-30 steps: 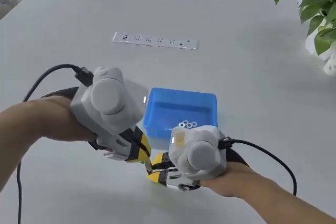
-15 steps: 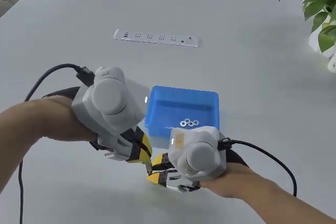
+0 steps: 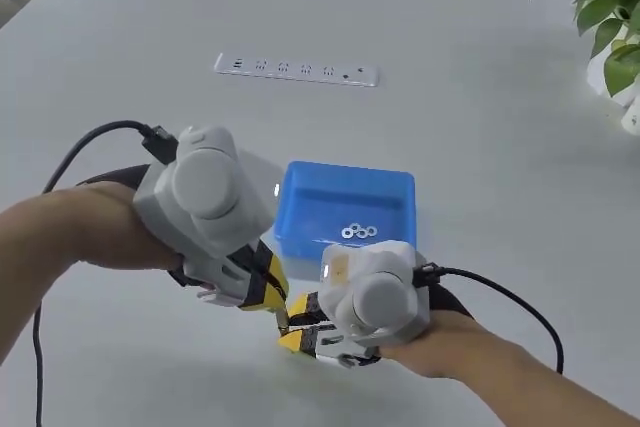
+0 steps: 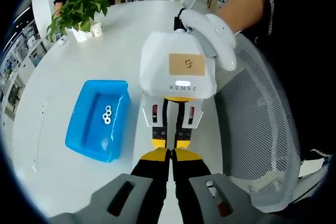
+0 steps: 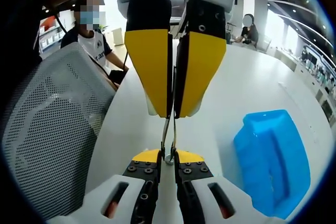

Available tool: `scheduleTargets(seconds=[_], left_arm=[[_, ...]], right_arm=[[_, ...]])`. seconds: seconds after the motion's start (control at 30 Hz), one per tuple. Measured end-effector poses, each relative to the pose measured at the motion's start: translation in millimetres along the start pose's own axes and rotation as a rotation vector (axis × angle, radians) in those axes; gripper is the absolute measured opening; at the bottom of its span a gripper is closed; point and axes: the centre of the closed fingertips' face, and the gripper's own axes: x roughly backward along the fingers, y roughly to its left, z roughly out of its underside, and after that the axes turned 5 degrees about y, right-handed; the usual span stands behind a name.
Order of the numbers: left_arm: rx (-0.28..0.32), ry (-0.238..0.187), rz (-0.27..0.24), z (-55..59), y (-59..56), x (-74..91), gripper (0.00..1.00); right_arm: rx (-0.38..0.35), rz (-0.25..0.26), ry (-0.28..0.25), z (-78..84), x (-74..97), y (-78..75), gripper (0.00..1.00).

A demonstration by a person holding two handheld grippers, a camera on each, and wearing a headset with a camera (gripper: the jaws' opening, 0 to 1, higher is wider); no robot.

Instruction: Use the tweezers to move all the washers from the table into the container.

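Left claw (image 4: 171,154) pinching tweezers (image 5: 168,132), right claw (image 5: 168,157) too

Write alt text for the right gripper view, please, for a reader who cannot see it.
Two yellow-tipped tongs face each other over a white table, left tongs from above and right tongs from below, both shut on thin tweezers. A blue container lies at the right.

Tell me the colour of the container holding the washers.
Blue: the container shows best in the head view, with silvery washers lying inside it.
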Motion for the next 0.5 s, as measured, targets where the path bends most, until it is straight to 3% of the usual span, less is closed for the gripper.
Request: scheduleTargets(seconds=[0.5], left_arm=[[0.009, -0.002, 0.002, 1.9, -2.0, -0.3, 0.06]], right_arm=[[0.004, -0.008, 0.005, 0.2, -3.0, 1.9, 0.12]])
